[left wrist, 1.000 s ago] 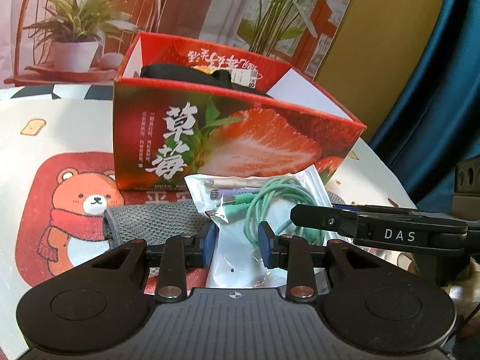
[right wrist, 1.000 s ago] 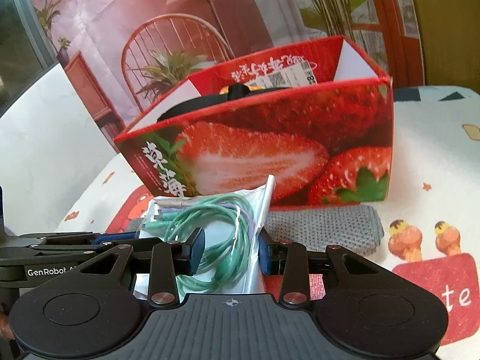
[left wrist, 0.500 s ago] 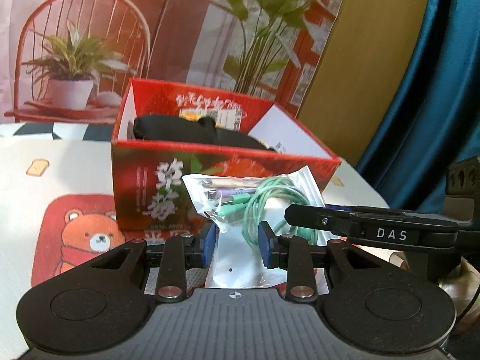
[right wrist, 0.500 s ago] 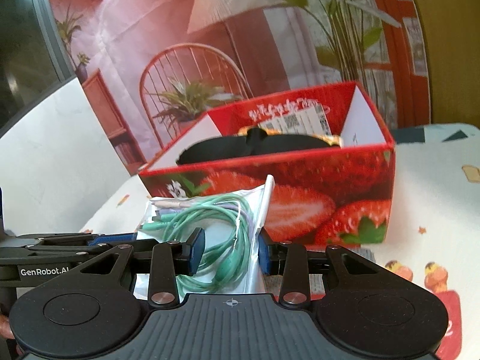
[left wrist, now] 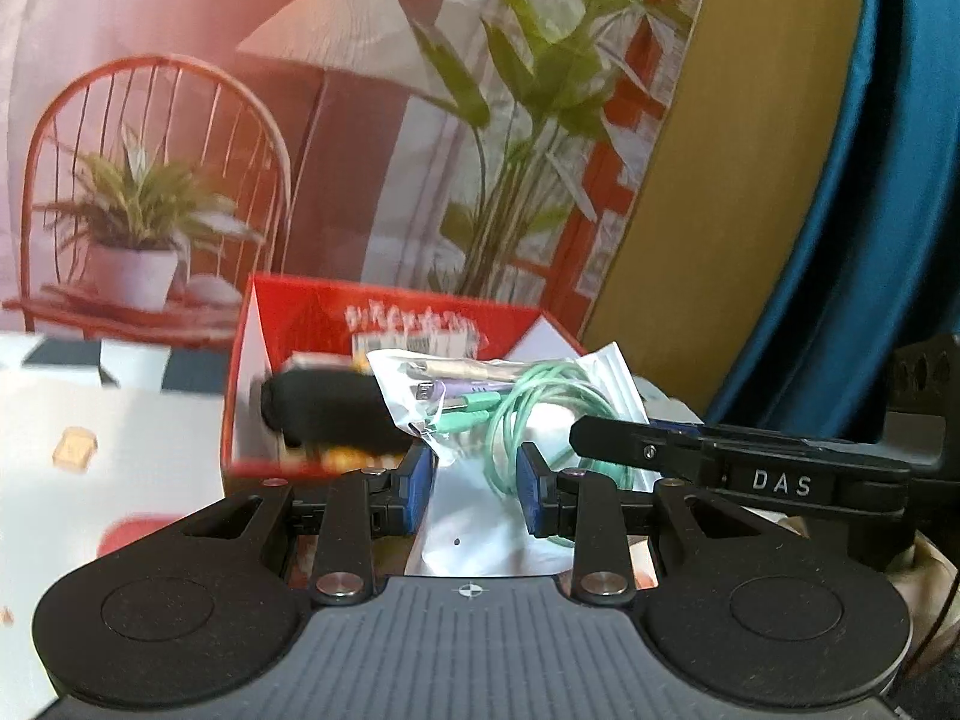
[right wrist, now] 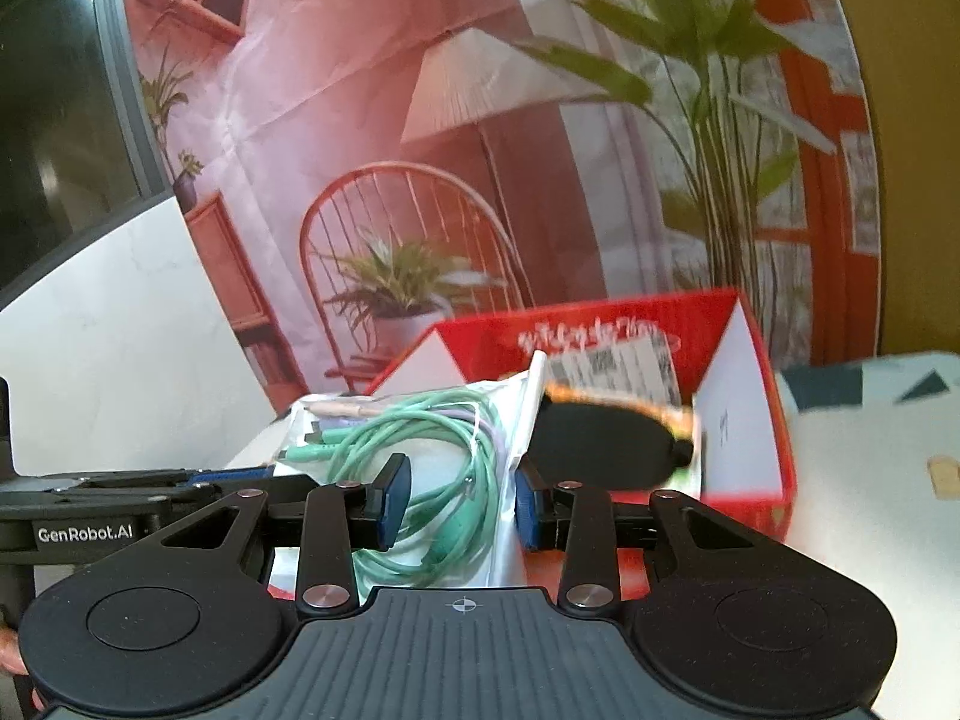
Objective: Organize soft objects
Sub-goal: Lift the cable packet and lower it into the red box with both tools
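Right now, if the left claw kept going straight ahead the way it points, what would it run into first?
The bag of cables already sits between the left claw's fingers. Beyond it, probably the red box with the black item inside, though depth is unclear.

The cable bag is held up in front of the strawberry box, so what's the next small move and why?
Probably carry the cable bag forward over the open red box, then lower it. Both tongs, left and right, grip it above the rim, and the box already holds a black item.
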Tool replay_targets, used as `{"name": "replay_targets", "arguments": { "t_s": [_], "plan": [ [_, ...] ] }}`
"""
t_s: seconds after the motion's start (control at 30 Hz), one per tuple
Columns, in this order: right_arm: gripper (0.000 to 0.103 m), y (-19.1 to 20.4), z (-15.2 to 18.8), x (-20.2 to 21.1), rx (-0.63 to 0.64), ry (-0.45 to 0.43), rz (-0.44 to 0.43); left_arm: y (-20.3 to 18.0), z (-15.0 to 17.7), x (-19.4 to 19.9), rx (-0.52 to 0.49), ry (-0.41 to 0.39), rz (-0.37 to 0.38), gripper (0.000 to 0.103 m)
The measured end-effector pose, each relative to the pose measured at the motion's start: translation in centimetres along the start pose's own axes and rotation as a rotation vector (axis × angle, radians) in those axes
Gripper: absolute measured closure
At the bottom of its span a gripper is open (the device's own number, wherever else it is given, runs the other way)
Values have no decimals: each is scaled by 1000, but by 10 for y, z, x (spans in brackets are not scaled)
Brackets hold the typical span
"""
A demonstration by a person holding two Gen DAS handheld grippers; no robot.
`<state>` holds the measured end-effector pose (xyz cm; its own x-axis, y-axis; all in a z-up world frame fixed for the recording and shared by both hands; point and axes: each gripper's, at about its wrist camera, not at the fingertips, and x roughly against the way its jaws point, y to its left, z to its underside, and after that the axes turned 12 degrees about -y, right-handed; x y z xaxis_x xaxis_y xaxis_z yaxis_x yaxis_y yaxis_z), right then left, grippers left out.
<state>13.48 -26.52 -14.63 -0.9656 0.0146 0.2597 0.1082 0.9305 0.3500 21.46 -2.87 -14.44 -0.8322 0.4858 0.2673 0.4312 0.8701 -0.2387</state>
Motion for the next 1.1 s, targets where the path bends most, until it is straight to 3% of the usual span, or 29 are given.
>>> {"name": "replay_targets", "arguments": {
  "t_s": [0.23, 0.6, 1.1],
  "plan": [
    [70, -17, -24, -42, -2, -7, 28, 7, -25, -49, 9, 27, -28, 71],
    [70, -57, -8, -107, -65, 140, 98, 20, -10, -119, -35, 220, -92, 71],
    [68, -63, 9, -145, -69, 330, 158, 24, 1, -146, -92, 336, -109, 70]
  ]
}}
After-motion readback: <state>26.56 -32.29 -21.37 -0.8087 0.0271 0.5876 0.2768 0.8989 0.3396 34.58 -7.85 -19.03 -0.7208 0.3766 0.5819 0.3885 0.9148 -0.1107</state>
